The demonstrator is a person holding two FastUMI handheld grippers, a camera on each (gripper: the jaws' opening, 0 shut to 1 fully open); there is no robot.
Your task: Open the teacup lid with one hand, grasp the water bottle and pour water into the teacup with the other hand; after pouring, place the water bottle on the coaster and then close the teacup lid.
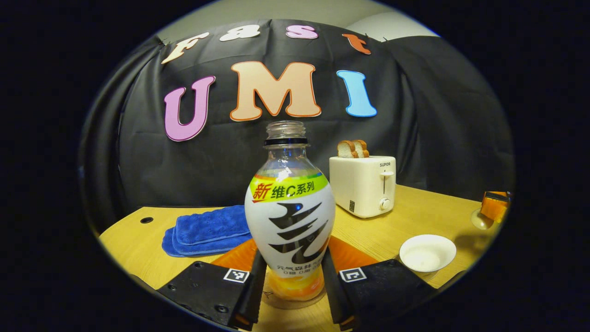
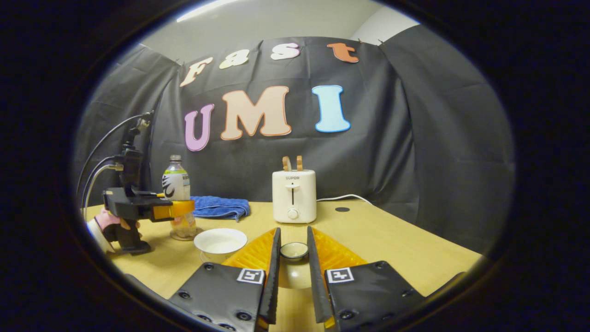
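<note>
The uncapped water bottle (image 1: 289, 216) stands upright on a round clear coaster (image 1: 295, 302), with a little orange liquid at its bottom. My left gripper (image 1: 293, 259) is shut on its lower body, one finger pressing each side. In the right gripper view the same bottle (image 2: 176, 184) and left gripper (image 2: 177, 210) are at far left. The white teacup (image 1: 427, 252) (image 2: 220, 240) sits open on the table, right of the bottle. My right gripper (image 2: 293, 233) is shut on the teacup lid (image 2: 294, 251), held above the table; that gripper (image 1: 495, 205) is also at the right edge of the left gripper view.
A cream toaster (image 2: 294, 196) with two bread slices stands at the back of the wooden table (image 2: 392, 240). A folded blue cloth (image 2: 219, 206) lies behind the bottle. A hand (image 2: 108, 221) holds the left gripper near the table's left edge.
</note>
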